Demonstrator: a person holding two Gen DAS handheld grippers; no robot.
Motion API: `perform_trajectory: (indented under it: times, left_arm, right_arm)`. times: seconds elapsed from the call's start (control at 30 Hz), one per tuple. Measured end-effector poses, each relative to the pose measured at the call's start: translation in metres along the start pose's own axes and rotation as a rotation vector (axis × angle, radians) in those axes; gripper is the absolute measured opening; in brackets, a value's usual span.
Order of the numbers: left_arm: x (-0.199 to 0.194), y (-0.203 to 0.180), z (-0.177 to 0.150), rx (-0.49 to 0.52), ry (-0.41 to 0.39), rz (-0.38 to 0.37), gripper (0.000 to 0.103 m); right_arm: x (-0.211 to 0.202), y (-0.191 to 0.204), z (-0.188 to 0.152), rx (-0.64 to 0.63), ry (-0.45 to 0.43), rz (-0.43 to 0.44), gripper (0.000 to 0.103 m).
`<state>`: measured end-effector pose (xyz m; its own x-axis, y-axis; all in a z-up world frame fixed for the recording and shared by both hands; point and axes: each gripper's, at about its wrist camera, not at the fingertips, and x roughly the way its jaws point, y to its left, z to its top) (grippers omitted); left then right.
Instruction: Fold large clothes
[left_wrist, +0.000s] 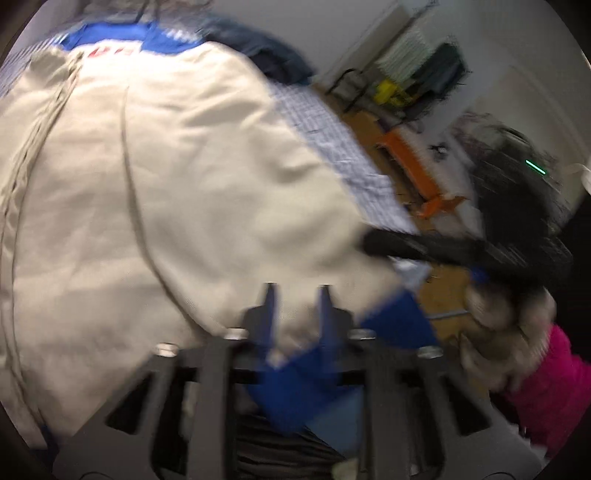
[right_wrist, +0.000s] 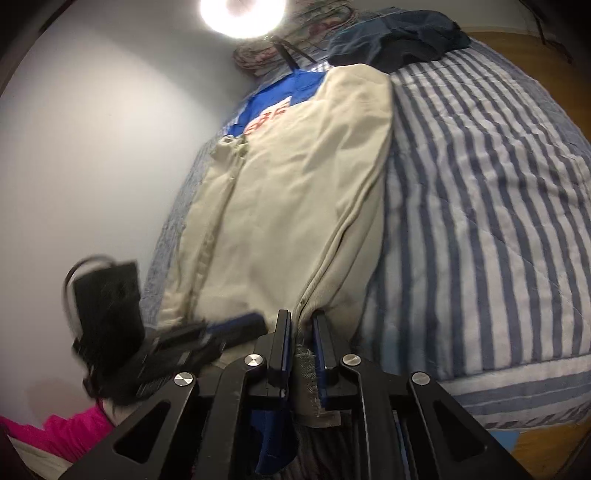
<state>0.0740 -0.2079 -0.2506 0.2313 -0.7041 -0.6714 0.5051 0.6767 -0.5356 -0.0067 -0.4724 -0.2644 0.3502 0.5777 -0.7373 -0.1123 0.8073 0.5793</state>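
The right claw (right_wrist: 301, 321) was nearly pressed together, its two blue-padded fingers (right_wrist: 284, 343) pinching a cream hem with a frayed grey edge of the cream garment (right_wrist: 295, 192) at the near end of the bed. Just to its left in that view, the left claw (right_wrist: 236, 326) reached over the same near edge, blurred by movement. Seen from its own camera, the left claw (left_wrist: 297, 295) stood partly spread, cream cloth showing between its fingers (left_wrist: 271, 310), though the blur made it impossible to tell whether the pads pressed on it; a blue panel (left_wrist: 399, 325) of the garment (left_wrist: 184, 166) lay just beside them. To the right there, a hand (left_wrist: 509, 321) in a pink sleeve (left_wrist: 554, 376) gripped the other tool. The garment lay stretched lengthwise along the bed, on a blue-and-white striped quilt (right_wrist: 480, 203). At its far end a blue yoke (right_wrist: 273, 99) bore red lettering (right_wrist: 266, 118), too blurred to read. Beyond it a dark navy garment (right_wrist: 399, 40) lay crumpled near the head of the bed, and a bright round lamp (right_wrist: 242, 14) glared above.
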Motion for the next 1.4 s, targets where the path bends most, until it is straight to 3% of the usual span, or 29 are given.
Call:
perform_trajectory:
  times: [0.03,0.07,0.2,0.3,0.63,0.73,0.87,0.97,1.07,1.17,1.27,1.4]
  left_arm:
    - [-0.005,-0.006,-0.005,0.017,-0.010,-0.013,0.055]
    - [-0.009,-0.014,-0.011,0.047,-0.018,-0.030,0.059]
    - [-0.004,-0.045,-0.022,0.198,-0.001,-0.010,0.059]
    - [0.007,-0.058,-0.019,0.253,0.003,0.007,0.059]
    - [0.021,-0.068,-0.010,0.344,-0.030,0.116,0.059]
    - [0.020,-0.064,-0.008,0.331,-0.035,0.143,0.059]
    - [0.019,-0.053,-0.001,0.285,-0.042,0.123,0.028]
    - [0.012,-0.049,-0.004,0.278,-0.056,0.127,0.015]
    - [0.004,-0.035,-0.001,0.215,-0.061,0.102,0.011]
    - [-0.006,-0.025,0.003,0.153,-0.076,0.079,0.010]
    - [-0.015,-0.022,0.005,0.128,-0.088,0.068,0.010]
    - [-0.023,-0.025,0.006,0.121,-0.091,0.056,0.009]
  right_arm:
    - [0.001,-0.001,0.002,0.010,0.008,0.013,0.010]
    - [0.005,0.001,0.006,0.016,0.014,0.021,0.010]
    - [0.017,0.007,0.018,0.020,0.040,0.031,0.010]
    - [0.023,0.013,0.024,0.012,0.054,0.038,0.010]
    - [0.030,0.012,0.030,0.091,0.111,0.150,0.010]
    - [0.036,0.016,0.031,0.087,0.123,0.163,0.010]
    - [0.039,0.023,0.033,0.062,0.134,0.168,0.010]
    - [0.036,0.026,0.038,0.022,0.131,0.155,0.017]
    - [0.018,0.025,0.045,-0.019,0.086,0.170,0.036]
    - [0.002,0.017,0.057,-0.051,0.014,0.147,0.040]
    - [0.001,-0.004,0.079,-0.025,-0.060,0.084,0.052]
    - [0.025,-0.053,0.123,0.124,-0.122,0.102,0.056]
